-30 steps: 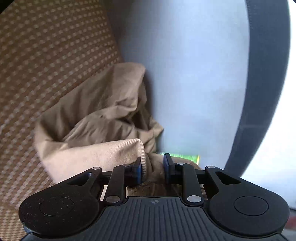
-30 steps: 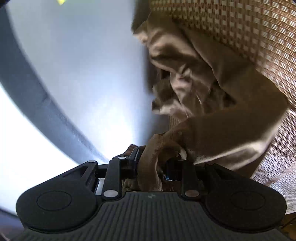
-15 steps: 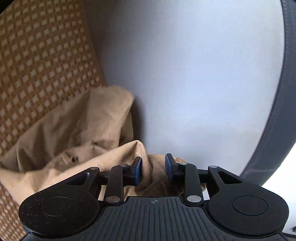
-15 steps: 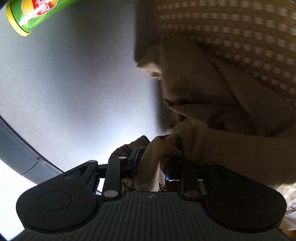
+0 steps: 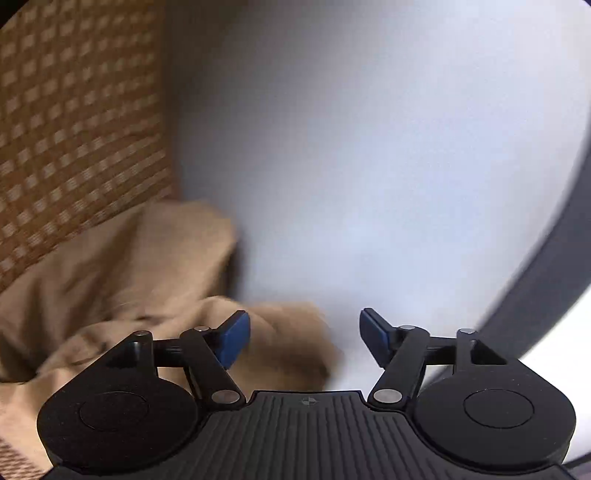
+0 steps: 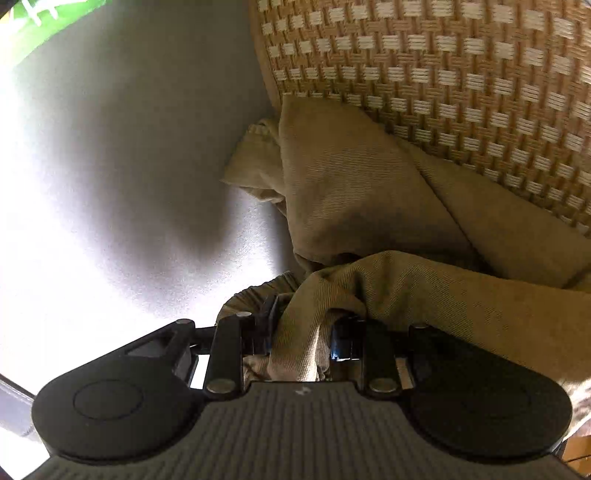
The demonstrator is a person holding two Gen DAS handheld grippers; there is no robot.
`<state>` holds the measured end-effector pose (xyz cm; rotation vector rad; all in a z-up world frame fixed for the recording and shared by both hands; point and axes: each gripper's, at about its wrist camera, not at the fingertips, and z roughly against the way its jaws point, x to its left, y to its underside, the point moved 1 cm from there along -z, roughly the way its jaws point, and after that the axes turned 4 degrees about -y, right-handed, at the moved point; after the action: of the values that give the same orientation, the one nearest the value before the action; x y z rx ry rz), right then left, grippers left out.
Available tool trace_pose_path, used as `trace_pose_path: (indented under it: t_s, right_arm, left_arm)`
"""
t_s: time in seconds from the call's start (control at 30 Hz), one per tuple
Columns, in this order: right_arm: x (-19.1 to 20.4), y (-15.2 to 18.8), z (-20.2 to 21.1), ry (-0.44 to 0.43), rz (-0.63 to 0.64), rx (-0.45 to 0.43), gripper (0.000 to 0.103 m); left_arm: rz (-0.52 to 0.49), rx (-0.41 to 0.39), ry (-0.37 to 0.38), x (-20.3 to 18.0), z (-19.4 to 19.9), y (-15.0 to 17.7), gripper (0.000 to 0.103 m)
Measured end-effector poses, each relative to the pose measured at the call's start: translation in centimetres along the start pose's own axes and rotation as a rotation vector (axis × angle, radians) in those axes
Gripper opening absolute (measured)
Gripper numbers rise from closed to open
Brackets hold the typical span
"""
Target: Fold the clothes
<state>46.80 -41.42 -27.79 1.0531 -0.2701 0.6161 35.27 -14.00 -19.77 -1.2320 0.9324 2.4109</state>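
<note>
Biggest thing in both views is the pale grey table, with a woven checked mat along one side. The tan garment lies bunched where mat meets table – part on the weave, part spilling onto the grey. A green item pokes into the top corner of the right wrist view; too cropped to identify.

My left gripper has its jaws spread wide, nothing between them. The blurred cloth in the left wrist view sits just below and to the side of the left blue pad; I can't tell if it touches. My right gripper is pinched down on a thick gathered wad of the garment, fabric bulging up between the fingers.

My read: one end is let go, the other is held, and the fold isn't laid flat yet.

How I'd run it:
- Keep the right pinch firm – it's a bundled grab, several layers, likely to slip unevenly.
- Draw low across the table so the cloth spreads rather than ropes up.
- Re-grab with the left on a clean edge or corner, not the heap.
- Avoid snagging the mat edge.
</note>
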Motion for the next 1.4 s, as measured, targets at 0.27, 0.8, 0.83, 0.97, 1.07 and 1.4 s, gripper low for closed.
trace_pose_path:
  t_s: [0.27,0.8,0.83,0.97,1.07,1.4]
  right_arm:
    - [-0.2,1.9,1.0,0.068,0.045,-0.019,0.031]
    - [-3.3,3.5,5.9,-0.069,-0.083,-0.035,0.033]
    - [-4.0,3.8,6.5,-0.096,-0.145,-0.054,0.037]
    - [-6.9,4.8,8.1,-0.286,-0.352,-0.101,0.103]
    - [-7.3,5.3,8.6,-0.323,-0.318,-0.081,0.103]
    - [-1.1,7.6,10.0,0.029,0.876,0.049,0.103]
  left_arm:
    - [-0.729,0.224,-0.211,-8.1,0.6,7.3,0.078]
    - [-0.889,0.234,-0.495,-5.2,-6.6,12.4,0.072]
    - [-0.883,0.224,-0.514,-5.1,-6.6,12.4,0.072]
    - [-0.867,0.185,-0.61,-4.4,-7.1,12.3,0.065]
    - [-0.869,0.191,-0.621,-4.2,-7.1,12.8,0.065]
    - [-1.082,-0.036,-0.622,-7.5,-2.2,13.8,0.073]
